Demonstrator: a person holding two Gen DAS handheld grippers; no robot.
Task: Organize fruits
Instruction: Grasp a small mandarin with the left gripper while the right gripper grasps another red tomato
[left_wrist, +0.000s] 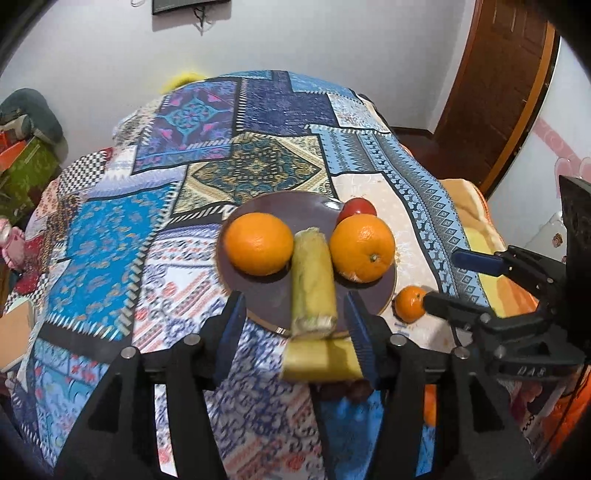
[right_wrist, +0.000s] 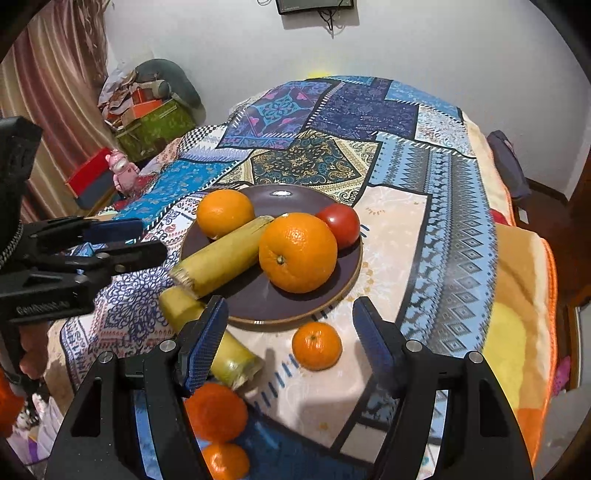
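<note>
the brown plate sits near the front of the table and it's already busy: two big oranges, one either side, a yellowish cane piece lying between them with its cut end poking over the rim, and a red fruit tucked at the back against the nearer orange. so a good share of the job looks done.

what's left, by my read: a second cane piece on the patterned cloth just off the plate's front edge, a small mandarin beside the rim, and two more mandarins low down at the table's near edge.

the left gripper hangs with its jaws apart, nothing held, the loose cane piece lying just below and between the fingers. the right gripper is spread wide too, empty, the small mandarin framed between its pads.

room to move? the plate has little free space, only a bare patch at the front and some at the back. the two tools are close side by side, so they could clash. the lower mandarins sit close to the drop-off, and could roll if nudged. the far cloth is wide open.
</note>
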